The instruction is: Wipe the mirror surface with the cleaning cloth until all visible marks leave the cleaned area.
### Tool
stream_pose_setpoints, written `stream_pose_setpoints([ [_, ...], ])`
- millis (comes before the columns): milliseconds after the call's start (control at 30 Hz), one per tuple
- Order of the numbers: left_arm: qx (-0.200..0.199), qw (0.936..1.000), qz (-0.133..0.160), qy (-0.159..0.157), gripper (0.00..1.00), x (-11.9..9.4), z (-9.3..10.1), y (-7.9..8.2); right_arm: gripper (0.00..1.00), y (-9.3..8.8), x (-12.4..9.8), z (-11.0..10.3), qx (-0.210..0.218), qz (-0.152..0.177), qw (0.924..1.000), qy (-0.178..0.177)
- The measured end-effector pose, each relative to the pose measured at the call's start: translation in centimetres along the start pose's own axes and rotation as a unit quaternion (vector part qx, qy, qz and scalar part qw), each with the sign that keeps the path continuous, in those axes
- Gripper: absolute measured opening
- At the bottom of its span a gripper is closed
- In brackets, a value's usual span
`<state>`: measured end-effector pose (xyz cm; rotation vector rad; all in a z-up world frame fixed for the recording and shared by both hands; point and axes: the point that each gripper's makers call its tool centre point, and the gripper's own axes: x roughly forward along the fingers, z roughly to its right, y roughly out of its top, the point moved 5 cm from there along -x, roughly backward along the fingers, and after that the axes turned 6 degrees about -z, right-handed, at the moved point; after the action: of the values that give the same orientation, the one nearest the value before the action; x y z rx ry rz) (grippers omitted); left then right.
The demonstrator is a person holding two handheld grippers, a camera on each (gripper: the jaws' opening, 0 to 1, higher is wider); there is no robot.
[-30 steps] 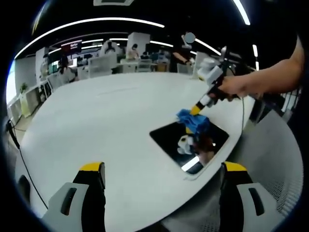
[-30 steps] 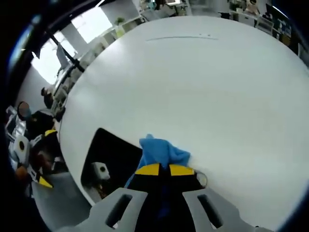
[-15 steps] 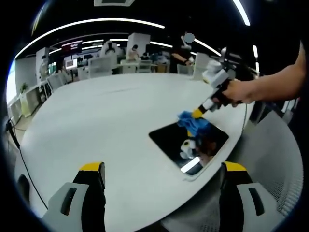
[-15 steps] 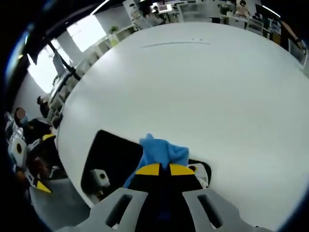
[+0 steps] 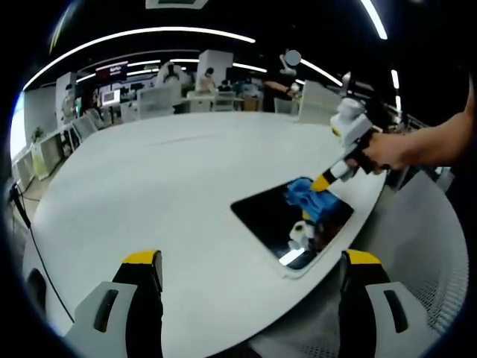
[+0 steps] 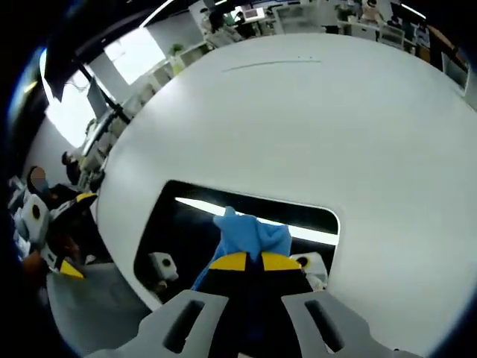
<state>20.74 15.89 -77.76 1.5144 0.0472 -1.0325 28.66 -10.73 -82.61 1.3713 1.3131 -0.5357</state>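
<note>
The mirror [image 5: 292, 221] lies flat on the big white table [image 5: 164, 186], close to the table's edge. The right gripper [image 6: 246, 262] has its two fingers squeezed together on the blue cloth [image 6: 248, 237], and the cloth is pressed down on the mirror glass. The left gripper [image 5: 250, 272] hangs over the table near the mirror with its fingers wide apart, holding nothing.

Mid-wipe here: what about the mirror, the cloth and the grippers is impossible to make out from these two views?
- Marks on the mirror: in both views its surface shows only dark reflections; smudges, if any, are too small to tell.
- Mirror under the blue cloth: covered by the cloth and the right gripper.
- Cloth's lower part: in the right gripper view, hidden behind the shut jaws.
- Left gripper: both views leave its height above the white table unclear.
</note>
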Motion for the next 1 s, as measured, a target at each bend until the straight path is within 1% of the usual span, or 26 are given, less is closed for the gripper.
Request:
stream_pose_setpoints([
  [233,-0.002,1.0000,0.000,-0.001,1.00,0.1,-0.1,-0.1,0.00,-1.1,-0.3,-0.4,0.011,0.001,0.9999,0.008],
  [1000,0.001,1.0000,-0.005,-0.003,1.00,0.1,0.0,-0.2,0.00,-5.8,-1.9,-2.1,0.011,-0.013,0.9994,0.029],
])
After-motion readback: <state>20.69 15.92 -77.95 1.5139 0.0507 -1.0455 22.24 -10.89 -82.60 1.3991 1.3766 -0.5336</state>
